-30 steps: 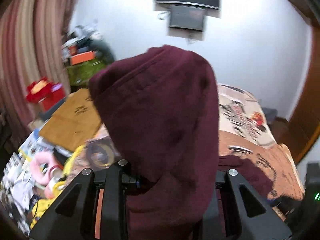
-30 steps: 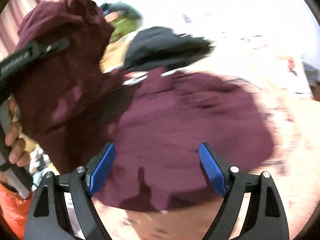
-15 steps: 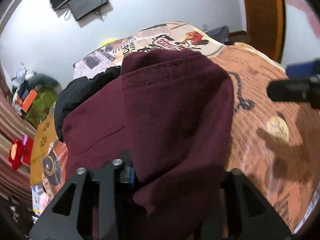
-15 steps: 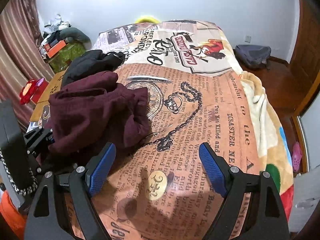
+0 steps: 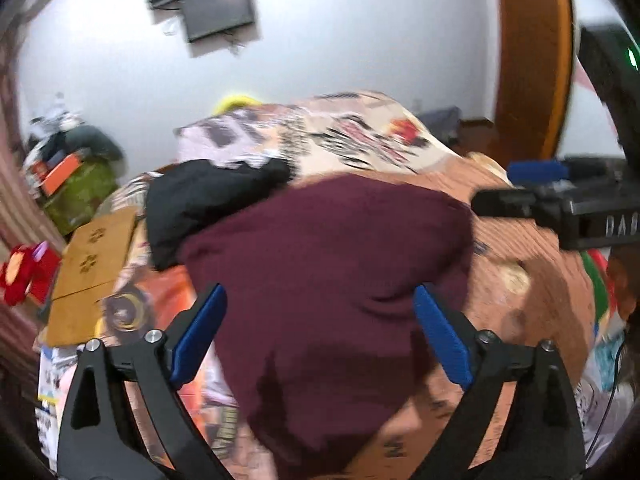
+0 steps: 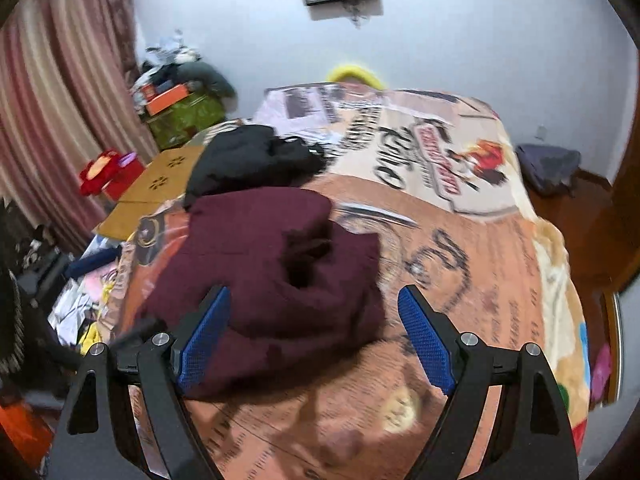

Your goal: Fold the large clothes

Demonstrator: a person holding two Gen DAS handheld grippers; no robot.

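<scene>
A maroon garment (image 5: pixel 328 280) lies bunched in a rough folded heap on the printed bedspread (image 6: pixel 500 272); it also shows in the right wrist view (image 6: pixel 272 264). My left gripper (image 5: pixel 320 332) is open just above its near part, with nothing between its blue pads. My right gripper (image 6: pixel 314 336) is open and empty, hovering over the heap's near right edge. The right gripper's black body (image 5: pixel 560 208) shows at the right of the left wrist view.
A black garment (image 6: pixel 248 160) lies behind the maroon one. A brown box lid (image 6: pixel 152 188), a red toy (image 6: pixel 108 172) and clutter sit left of the bed. A wooden door (image 5: pixel 528 56) stands at the right. A grey bag (image 6: pixel 548 164) lies on the floor.
My left gripper has let go of the maroon garment and opened; the cloth has dropped from the air onto the bed in a heap. My right gripper has stayed open.
</scene>
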